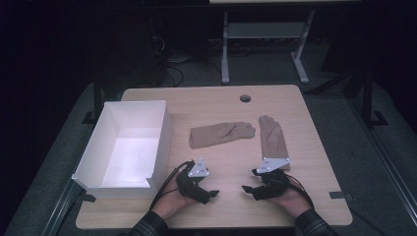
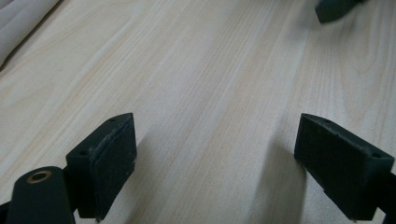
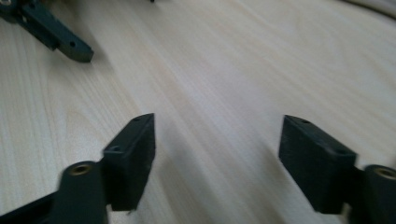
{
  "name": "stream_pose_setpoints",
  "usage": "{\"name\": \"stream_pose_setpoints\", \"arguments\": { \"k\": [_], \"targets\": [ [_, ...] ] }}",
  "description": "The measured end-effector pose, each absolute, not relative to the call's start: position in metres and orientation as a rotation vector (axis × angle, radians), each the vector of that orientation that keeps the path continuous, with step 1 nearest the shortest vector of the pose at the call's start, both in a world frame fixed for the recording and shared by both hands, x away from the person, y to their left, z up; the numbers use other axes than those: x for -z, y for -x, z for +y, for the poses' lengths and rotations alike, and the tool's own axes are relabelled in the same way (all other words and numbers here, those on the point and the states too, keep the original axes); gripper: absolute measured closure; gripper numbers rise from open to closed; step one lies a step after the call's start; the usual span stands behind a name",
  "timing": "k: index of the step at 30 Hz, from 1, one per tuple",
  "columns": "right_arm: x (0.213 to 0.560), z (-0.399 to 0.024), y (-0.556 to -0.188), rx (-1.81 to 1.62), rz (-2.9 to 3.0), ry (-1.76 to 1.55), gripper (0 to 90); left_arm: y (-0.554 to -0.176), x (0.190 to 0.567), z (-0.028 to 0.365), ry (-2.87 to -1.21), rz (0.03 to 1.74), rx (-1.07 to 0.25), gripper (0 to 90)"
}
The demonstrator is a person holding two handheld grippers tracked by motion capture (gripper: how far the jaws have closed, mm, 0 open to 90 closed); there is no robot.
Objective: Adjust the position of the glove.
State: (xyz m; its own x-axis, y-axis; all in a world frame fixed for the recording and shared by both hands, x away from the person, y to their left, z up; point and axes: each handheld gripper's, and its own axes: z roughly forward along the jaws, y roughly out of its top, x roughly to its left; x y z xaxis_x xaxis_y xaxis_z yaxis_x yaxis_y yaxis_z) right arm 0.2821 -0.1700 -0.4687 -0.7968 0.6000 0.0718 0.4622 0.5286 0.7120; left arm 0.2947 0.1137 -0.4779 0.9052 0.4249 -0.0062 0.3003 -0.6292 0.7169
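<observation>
A dark room with a grey floor surrounds a pale wooden surface (image 1: 216, 206), lit from above. On it, at about nine o'clock, sits an open white box (image 1: 93, 162) with nothing in it. Two tan gloves lie flat near the centre: the left glove (image 1: 221, 133) lies crosswise with its fingers pointing to three o'clock, and the right glove (image 1: 273, 140) lies lengthwise just beside it, fingers toward twelve o'clock, its cuff partly under the right gripper's grey plate.

The left gripper (image 1: 214, 192) rests at six o'clock with jaws spread apart and bare wood between them; the right gripper (image 1: 247, 189) faces it from close by, jaws likewise apart and holding nothing.

The gloves look soft, thin and light, so they should fold and droop when lifted rather than keep their shape. A pinch at the cuff or across the palm, pressing down to gather the fabric, seems the surest hold; fingertips of the glove would likely slip free.
</observation>
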Motion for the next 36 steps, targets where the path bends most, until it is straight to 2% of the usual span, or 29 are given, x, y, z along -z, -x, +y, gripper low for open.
{"name": "stream_pose_setpoints", "arguments": {
  "k": [1,5,6,9,10,11,12,13,14,36],
  "targets": [
    [0.469,-0.17,-0.282,-1.121,2.583,-0.907,30.3,-0.295,0.478,0.114,-2.295,0.515,-0.209,12.2],
    [0.457,-0.181,-0.288,-1.148,2.555,-0.921,46.8,-0.294,0.478,0.113,-2.288,0.52,-0.208,12.2],
    [0.457,-0.181,-0.288,-1.148,2.555,-0.921,46.8,-0.294,0.478,0.113,-2.288,0.52,-0.208,12.2],
    [0.451,-0.192,-0.294,-1.169,2.522,-0.953,62.4,-0.294,0.479,0.113,-2.277,0.529,-0.205,12.2],
    [0.446,-0.199,-0.299,-1.175,2.503,-0.961,72.4,-0.294,0.478,0.113,-2.282,0.525,-0.208,12.2],
    [0.444,-0.202,-0.301,-1.179,2.493,-0.971,76.6,-0.294,0.478,0.113,-2.286,0.519,-0.208,12.2],
    [0.444,-0.202,-0.301,-1.179,2.493,-0.971,76.6,-0.294,0.478,0.113,-2.286,0.519,-0.208,12.2],
    [0.439,-0.21,-0.308,-1.186,2.467,-0.986,86.8,-0.294,0.478,0.113,-2.283,0.517,-0.209,12.2],
    [0.438,-0.214,-0.311,-1.187,2.454,-0.993,89.8,-0.295,0.478,0.114,-2.286,0.511,-0.211,12.2],
    [0.445,-0.254,-0.354,-1.099,2.411,-1.113,90.0,-0.294,0.478,0.115,-2.287,0.505,-0.203,12.2]
  ]
}}
